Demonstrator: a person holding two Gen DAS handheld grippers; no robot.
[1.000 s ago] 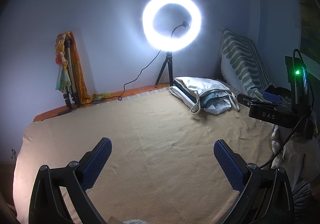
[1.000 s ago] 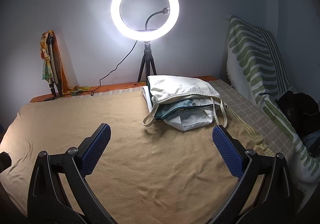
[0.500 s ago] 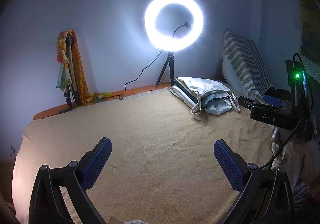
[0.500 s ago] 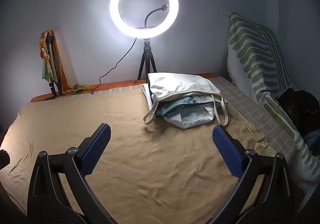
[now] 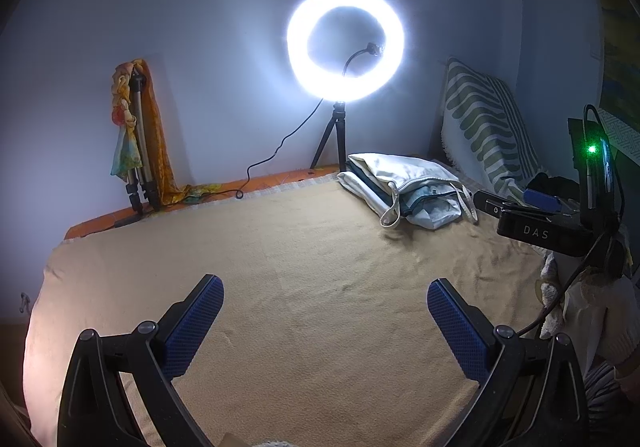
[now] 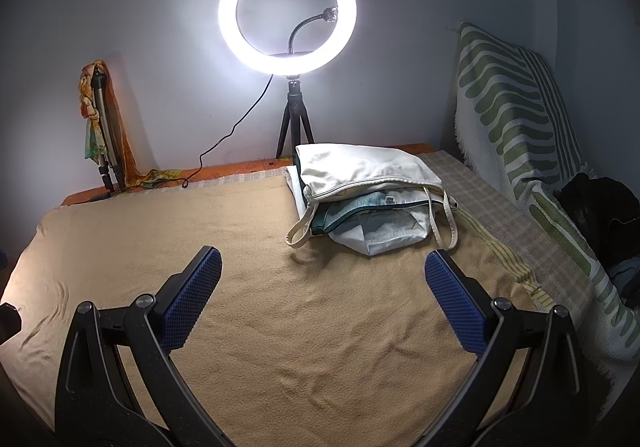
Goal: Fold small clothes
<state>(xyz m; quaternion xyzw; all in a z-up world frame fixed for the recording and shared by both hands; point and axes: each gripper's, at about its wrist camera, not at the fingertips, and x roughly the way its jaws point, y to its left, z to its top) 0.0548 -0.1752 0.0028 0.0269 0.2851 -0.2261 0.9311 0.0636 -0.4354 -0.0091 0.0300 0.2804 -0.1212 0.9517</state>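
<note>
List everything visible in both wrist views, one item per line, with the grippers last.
tan blanket: one, tan, covering the bed surface
pile of folded clothes: one, white and teal, far end of the blanket, below the ring light
ring light: one, glowing white, on a black tripod by the wall
folded tripod: one, silver and black, leaning on the wall at far left, draped with an orange patterned cloth
striped throw: one, white with green bands, along the right side
dark bundle: one, black, on the throw at right
left gripper: one, black with blue pads, open, empty
right gripper: one, black with blue pads, open, empty
</note>
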